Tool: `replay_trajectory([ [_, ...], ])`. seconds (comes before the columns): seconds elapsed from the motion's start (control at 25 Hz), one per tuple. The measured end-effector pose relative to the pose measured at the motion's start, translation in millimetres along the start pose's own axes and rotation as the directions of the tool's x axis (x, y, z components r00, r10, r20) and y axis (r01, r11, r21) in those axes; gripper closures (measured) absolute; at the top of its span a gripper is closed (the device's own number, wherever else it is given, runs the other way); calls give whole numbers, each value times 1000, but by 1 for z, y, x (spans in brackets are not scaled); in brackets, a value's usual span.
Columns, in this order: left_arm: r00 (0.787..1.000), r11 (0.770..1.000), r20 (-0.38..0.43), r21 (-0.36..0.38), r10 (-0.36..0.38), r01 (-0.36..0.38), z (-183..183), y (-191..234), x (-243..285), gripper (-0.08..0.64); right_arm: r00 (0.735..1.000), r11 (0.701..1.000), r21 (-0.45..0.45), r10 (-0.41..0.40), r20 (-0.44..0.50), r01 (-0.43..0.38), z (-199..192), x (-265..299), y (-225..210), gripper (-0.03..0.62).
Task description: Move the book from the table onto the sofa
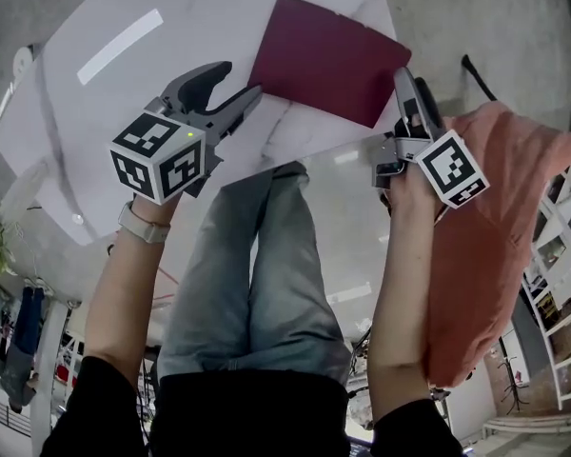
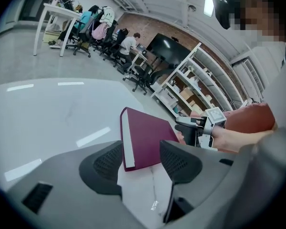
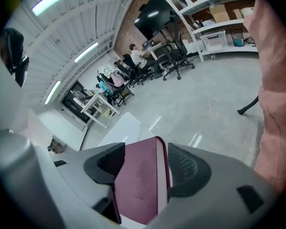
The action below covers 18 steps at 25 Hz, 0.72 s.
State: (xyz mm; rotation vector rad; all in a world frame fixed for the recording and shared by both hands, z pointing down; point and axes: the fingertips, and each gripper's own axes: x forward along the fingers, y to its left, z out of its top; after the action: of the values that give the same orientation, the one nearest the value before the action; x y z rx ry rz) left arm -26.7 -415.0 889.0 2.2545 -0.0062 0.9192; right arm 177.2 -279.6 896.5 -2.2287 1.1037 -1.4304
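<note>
- The maroon hardcover book (image 1: 328,57) lies closed and flat on the white, marble-veined table (image 1: 171,27), at the side nearest the salmon-pink upholstered sofa (image 1: 495,236). It has not been lifted, so the whole transfer is probably still ahead.
- The right hand-held gripper (image 1: 411,89) is released, its jaws spread wide. In the right gripper view the book (image 3: 140,185) shows in the gap between them, page edge towards one pad, but neither pad presses on it. If the jaws close while set too shallow, they may catch only the cover board, and the book could fan open or slip out once raised.
- The left hand-held gripper (image 1: 236,82) is also released and holds nothing. It sits just short of the book's near corner, and its own view (image 2: 142,162) shows the book (image 2: 148,137) beyond the pads rather than between them. If one side grips before the other, the book may swivel on the glossy table top.
- The cover looks smooth and the table polished, so a push instead of a pinch would likely slide the book towards the table edge and onto the grey floor (image 3: 214,94).
- The person's legs in grey-blue jeans (image 1: 257,274) stand close under the table edge. A dropped book would probably land on them.
- The sofa sits beside and lower than the table. If the two grips pull unevenly during the carry, the spine could twist and one grip could work loose.
</note>
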Motion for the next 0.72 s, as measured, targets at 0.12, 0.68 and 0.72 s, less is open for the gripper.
replay_trajectory([
  [0.12, 1000, 999, 4, -29, -20, 20, -4, 1, 9, 318, 1000, 999, 39, 10, 2, -11, -3, 5, -7, 318],
  [0.68, 999, 999, -10, -40, -34, 33, -14, 19, 41, 314, 999, 995, 93, 47, -10, -46, -22, 25, -23, 318],
  [0.72, 999, 999, -13, -38, -36, 36, -14, 21, 43, 313, 998, 993, 101, 54, -10, -53, -23, 26, -23, 318],
])
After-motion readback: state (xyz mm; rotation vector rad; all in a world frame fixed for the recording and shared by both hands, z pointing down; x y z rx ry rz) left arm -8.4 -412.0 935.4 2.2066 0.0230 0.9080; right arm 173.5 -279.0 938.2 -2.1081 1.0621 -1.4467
